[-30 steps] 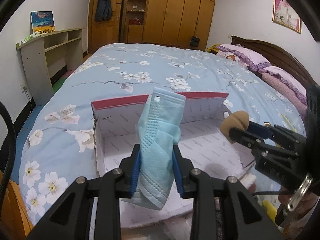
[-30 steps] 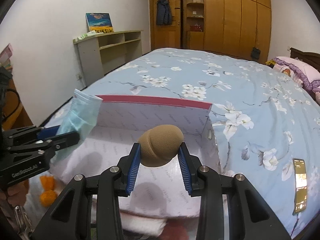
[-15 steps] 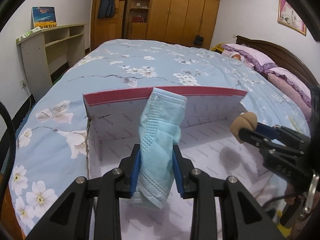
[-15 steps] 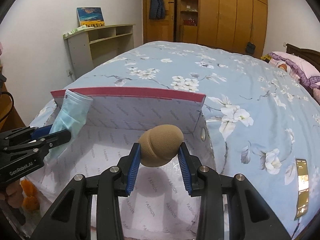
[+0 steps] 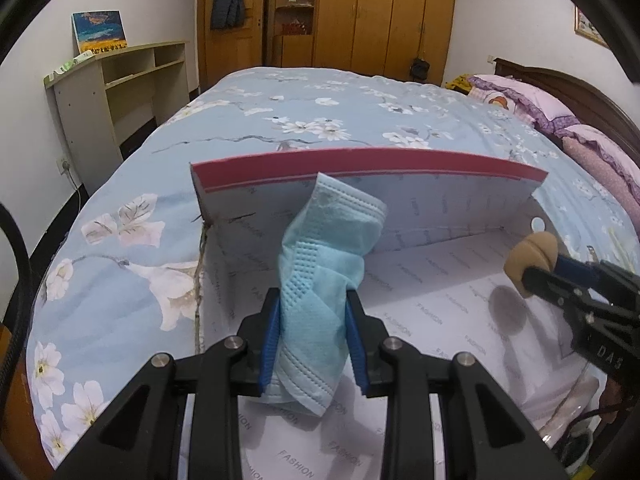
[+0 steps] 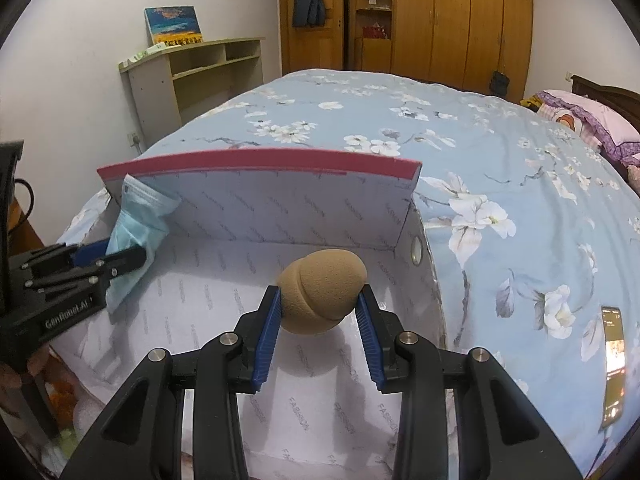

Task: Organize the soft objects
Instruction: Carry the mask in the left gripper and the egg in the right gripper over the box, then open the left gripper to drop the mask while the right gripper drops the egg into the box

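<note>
An open white box [image 5: 420, 216] [image 6: 280, 208] with a red top edge and "FASHION" print inside sits on the bed's near end. My left gripper [image 5: 313, 300] is shut on a crumpled light-blue face mask [image 5: 320, 264], held over the box's left half; the mask [image 6: 136, 216] and left gripper [image 6: 128, 258] also show at the left in the right wrist view. My right gripper [image 6: 319, 300] is shut on a tan makeup sponge [image 6: 320, 284] above the box's right half. In the left wrist view the sponge [image 5: 532, 254] and right gripper [image 5: 536, 276] hang at the right.
The bed [image 6: 460, 148] has a blue floral cover, with pink pillows [image 5: 580, 136] at its far right. A phone [image 6: 614, 364] lies on the cover right of the box. A beige shelf unit [image 6: 192, 76] stands by the left wall, wooden wardrobes [image 5: 380, 16] behind.
Both grippers have moved forward and down over the box, which now looks larger and nearer. The mask and the sponge stay gripped as before.
</note>
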The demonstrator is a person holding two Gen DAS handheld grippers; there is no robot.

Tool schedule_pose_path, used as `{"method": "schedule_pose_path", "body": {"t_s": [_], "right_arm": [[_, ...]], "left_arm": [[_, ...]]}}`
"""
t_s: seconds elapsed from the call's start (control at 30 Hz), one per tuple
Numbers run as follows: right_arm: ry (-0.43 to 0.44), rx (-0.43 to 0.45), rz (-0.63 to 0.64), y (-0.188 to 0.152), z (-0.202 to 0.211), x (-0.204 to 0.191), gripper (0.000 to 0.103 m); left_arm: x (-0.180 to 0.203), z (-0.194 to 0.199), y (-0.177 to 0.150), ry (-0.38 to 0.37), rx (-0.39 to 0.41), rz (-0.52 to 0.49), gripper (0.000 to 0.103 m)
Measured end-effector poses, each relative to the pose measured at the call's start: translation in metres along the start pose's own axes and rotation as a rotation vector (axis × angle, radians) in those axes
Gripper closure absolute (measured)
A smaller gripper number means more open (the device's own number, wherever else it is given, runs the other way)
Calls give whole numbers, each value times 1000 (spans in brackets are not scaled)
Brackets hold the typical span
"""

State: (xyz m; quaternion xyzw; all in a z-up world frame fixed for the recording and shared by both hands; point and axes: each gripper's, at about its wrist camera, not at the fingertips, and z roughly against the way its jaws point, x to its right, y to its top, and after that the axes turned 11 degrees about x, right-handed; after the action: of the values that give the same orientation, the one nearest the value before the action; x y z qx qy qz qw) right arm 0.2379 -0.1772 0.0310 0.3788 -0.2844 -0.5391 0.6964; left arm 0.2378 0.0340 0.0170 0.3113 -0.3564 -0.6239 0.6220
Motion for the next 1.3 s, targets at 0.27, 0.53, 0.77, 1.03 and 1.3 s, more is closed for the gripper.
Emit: {"method": "schedule_pose_path", "body": {"t_s": [0.27, 0.53, 0.77, 1.03, 1.3], "right_arm": [[-13, -33, -30, -4, -6, 7, 64], [-8, -53, -61, -8, -10, 13, 60], [-14, -34, -72, -4, -4, 14, 58], [-4, -6, -76, 2, 6, 14, 58], [-1, 14, -59, 4, 16, 13, 58]], "left_arm": [[3, 3, -1, 14, -9, -28, 71], [6, 7, -2, -10, -44, -34, 67], [6, 19, 2, -37, -48, -23, 62], [10, 28, 4, -36, -40, -32, 50], [14, 34, 5, -33, -31, -33, 50]]}}
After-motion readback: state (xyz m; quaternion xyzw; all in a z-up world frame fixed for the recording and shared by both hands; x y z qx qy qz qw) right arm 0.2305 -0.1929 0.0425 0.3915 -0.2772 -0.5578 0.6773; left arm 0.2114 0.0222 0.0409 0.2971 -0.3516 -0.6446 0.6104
